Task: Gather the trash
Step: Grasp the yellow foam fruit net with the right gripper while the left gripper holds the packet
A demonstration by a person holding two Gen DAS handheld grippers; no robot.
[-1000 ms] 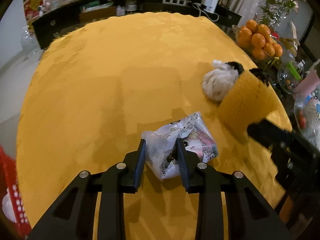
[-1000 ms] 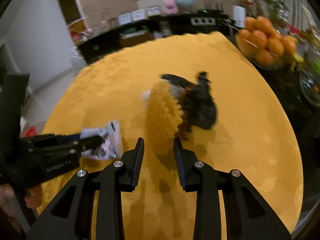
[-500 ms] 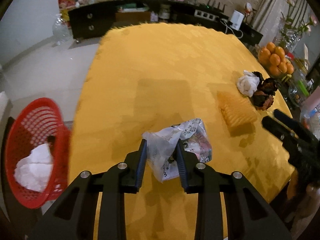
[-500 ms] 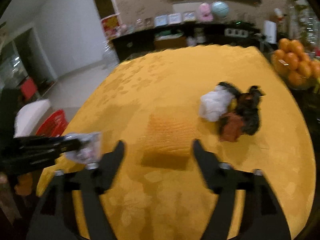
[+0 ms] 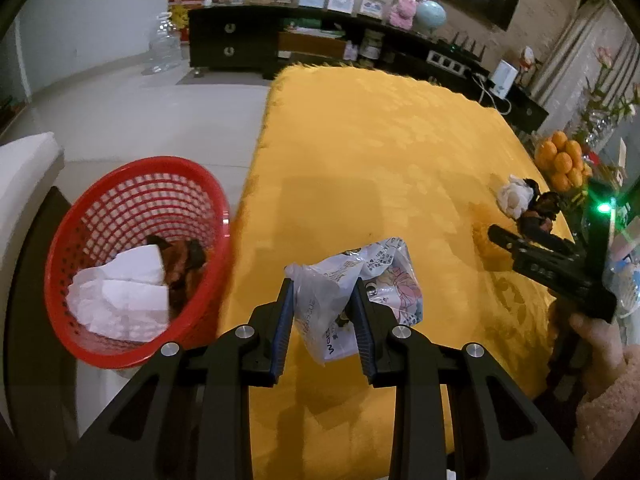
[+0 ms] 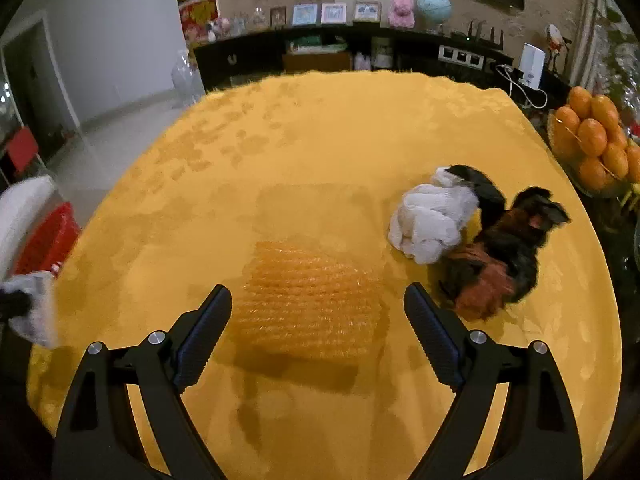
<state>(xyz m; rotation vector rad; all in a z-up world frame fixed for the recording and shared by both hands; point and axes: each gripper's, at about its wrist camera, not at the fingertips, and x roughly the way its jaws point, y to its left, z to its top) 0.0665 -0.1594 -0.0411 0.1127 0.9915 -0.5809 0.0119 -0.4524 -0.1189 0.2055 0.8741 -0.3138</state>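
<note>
From my left wrist view, my left gripper [image 5: 322, 316] is clamped on a crinkled, glossy plastic wrapper [image 5: 352, 292] printed with a pink cartoon figure and small text I cannot read, held above the near edge of the yellow tablecloth [image 5: 380, 152], with the red mesh basket [image 5: 132, 256] of white paper just beside and below it. From my right wrist view, my right gripper [image 6: 318, 334] has just been opening, its jaws now wide and pressing on nothing, either side of a flat, ridged sheet of bubble wrap [image 6: 308, 300] lying with its long axis across the view, near a white crumpled wad [image 6: 430, 220] touching dark peels [image 6: 500, 252].
</note>
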